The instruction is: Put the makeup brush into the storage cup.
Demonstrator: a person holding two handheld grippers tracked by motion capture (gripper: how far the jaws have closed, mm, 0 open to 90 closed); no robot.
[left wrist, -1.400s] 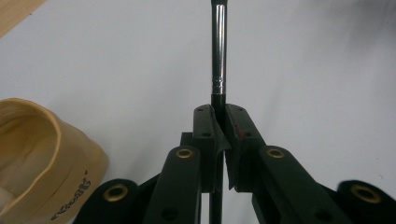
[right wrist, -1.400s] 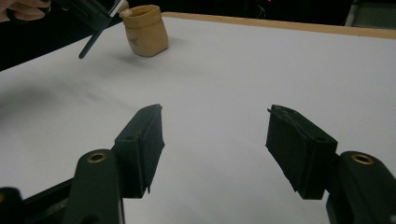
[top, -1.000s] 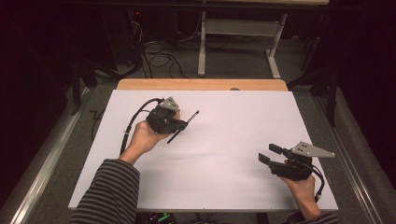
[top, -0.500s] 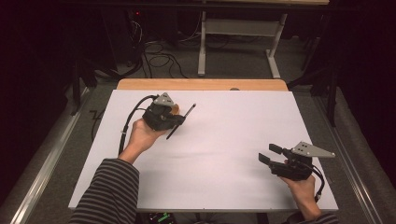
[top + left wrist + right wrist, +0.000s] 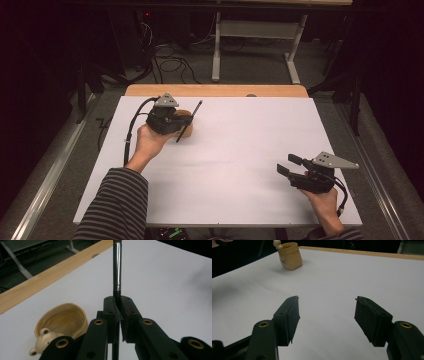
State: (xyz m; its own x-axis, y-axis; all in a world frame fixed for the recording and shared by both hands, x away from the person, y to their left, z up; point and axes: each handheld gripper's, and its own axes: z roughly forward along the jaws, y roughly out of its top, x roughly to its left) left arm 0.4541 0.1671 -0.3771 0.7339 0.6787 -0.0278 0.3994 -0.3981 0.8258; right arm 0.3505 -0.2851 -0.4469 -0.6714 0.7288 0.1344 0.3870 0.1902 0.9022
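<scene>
My left tongs (image 5: 117,312) are clamped on a thin black pen (image 5: 117,270), held part-way along its shaft, so one end sticks out ahead of the pads and the other runs back between the arms. It sits over the far left part of the white surface (image 5: 240,150), just above and beside a small cream pen pot (image 5: 62,320) with a little bear figure on its rim.

I judge the pen light and stiff, its glossy barrel slick, so a loose pinch could let it swivel; the grip near the middle seems right for steering an end into the pot. The pot looks light and could tip if knocked.

My right tongs (image 5: 327,315) stand wide open, holding nothing, resting near the right edge of the surface.

The pen's forward end is cut off in the left gripper view, and from above my hand (image 5: 150,142) and the tongs cover most of the pot. I cannot tell which end carries the tip.
</scene>
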